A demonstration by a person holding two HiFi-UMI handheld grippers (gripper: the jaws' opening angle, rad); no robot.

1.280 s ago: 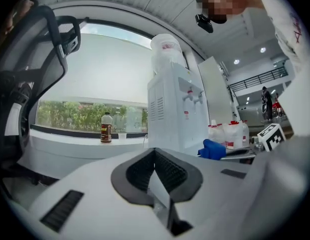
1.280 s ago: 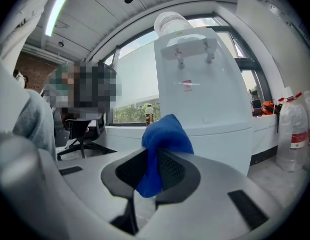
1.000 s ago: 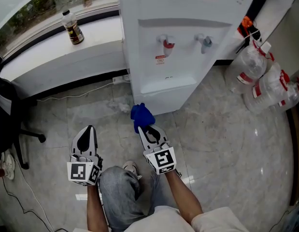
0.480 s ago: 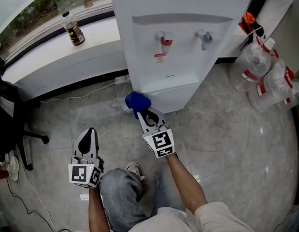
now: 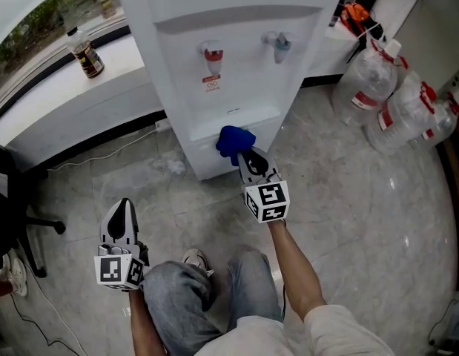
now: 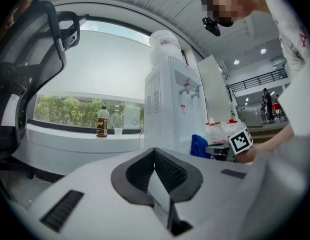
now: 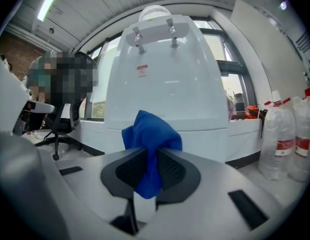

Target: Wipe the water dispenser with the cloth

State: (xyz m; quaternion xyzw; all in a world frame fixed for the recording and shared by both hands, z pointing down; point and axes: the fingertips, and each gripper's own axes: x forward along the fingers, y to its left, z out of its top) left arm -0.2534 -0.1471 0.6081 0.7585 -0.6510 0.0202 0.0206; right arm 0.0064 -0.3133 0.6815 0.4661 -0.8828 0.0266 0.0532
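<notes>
On my far left, my left gripper [image 5: 125, 208] hangs low beside my knee, its fingers pressed flat together with nothing between them. It points at the floor, well short of the water dispenser [image 5: 236, 50]. Up beyond those fingertips, a dark bottle [image 5: 84, 50] stands on the white sill. Moving across, the dispenser's white front fills the middle, with a red tap [image 5: 212, 56] and a blue tap [image 5: 279, 47] high above my right fingertips. My right gripper [image 5: 248, 158] is clamped on the blue cloth [image 5: 233, 141]. The cloth is bunched into a wad that bulges out past the fingertips, with a tail hanging between the pads. The wad sits right at the dispenser's lower front panel, though I can't tell if it touches. Off to the right of those fingers, clear plastic jugs [image 5: 392, 95] lie on the floor.
</notes>
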